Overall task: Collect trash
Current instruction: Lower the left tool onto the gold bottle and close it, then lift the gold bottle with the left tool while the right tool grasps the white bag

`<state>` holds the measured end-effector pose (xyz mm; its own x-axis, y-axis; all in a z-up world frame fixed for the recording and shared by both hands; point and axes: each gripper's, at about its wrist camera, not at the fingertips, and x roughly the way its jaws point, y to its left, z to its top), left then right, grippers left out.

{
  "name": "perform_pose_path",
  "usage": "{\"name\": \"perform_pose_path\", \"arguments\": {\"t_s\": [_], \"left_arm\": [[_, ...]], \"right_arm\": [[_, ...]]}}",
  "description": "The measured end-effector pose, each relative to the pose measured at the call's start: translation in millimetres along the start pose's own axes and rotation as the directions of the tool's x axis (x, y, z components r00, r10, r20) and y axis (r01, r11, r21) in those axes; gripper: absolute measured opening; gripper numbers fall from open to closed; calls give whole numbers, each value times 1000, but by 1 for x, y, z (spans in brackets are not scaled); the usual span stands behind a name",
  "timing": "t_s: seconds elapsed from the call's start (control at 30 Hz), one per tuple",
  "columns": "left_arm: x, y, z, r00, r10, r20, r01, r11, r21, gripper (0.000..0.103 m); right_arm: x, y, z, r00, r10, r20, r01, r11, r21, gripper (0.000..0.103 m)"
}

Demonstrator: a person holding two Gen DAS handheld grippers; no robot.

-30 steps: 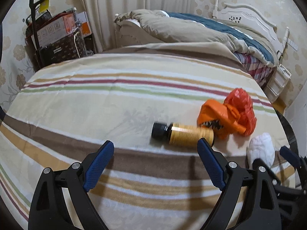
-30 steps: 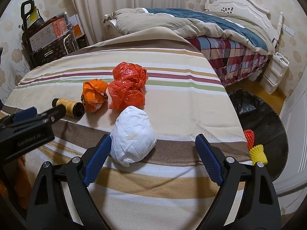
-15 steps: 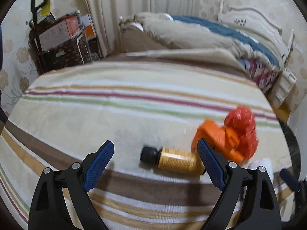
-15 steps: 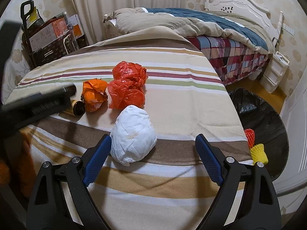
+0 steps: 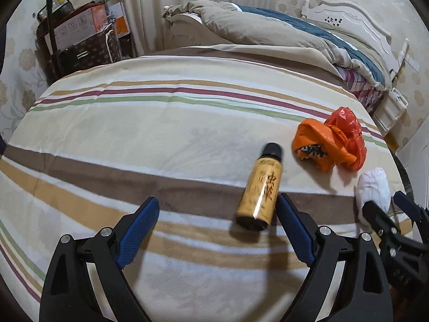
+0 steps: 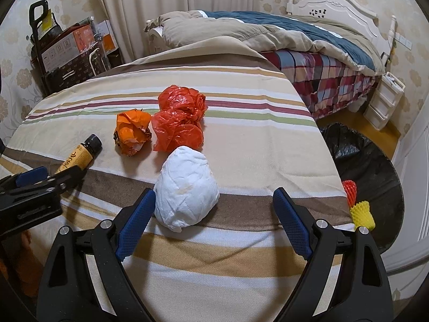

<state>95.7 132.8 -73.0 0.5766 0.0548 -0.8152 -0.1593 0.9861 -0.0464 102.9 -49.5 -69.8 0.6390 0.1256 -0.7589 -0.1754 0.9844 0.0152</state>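
Note:
On the striped cloth lie a small yellow bottle with a black cap, an orange crumpled wrapper, a red plastic bag and a white crumpled paper ball. My left gripper is open, and the bottle's base lies just inside its right finger. My right gripper is open, with the white paper ball against its left finger. The bottle, wrapper and red bag lie beyond it. A black trash bag stands open to the right of the table.
The trash bag holds red and yellow foam nets. A bed with a quilt stands behind. A trolley with boxes is at the back left. A white drawer unit stands by the bed.
The left gripper has moved in on the bottle, which now points lengthwise away from it instead of lying crosswise. The right gripper has not moved.

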Motion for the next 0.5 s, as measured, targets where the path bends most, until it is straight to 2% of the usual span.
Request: {"name": "perform_pose_path", "arguments": {"t_s": [0.13, 0.27, 0.37, 0.43, 0.5], "left_arm": [[0, -4, 2, 1000, -11, 7, 11, 1000, 16, 88], [0, -17, 7, 999, -8, 44, 4, 996, 87, 88], [2, -24, 10, 999, -14, 52, 7, 991, 136, 78], [6, -25, 10, 999, -28, 31, 23, 988, 151, 64], [7, -24, 10, 999, -40, 26, 36, 988, 152, 59]], "right_arm": [[0, 1, 0, 1000, -3, -4, 3, 1000, -7, 86], [0, 1, 0, 1000, -5, -4, 5, 1000, -10, 86], [1, 2, 0, 1000, -5, -6, 5, 1000, -10, 86], [1, 2, 1, 1000, -4, -7, 4, 1000, -11, 86], [1, 1, 1, 1000, -5, -7, 5, 1000, -11, 86]]}}
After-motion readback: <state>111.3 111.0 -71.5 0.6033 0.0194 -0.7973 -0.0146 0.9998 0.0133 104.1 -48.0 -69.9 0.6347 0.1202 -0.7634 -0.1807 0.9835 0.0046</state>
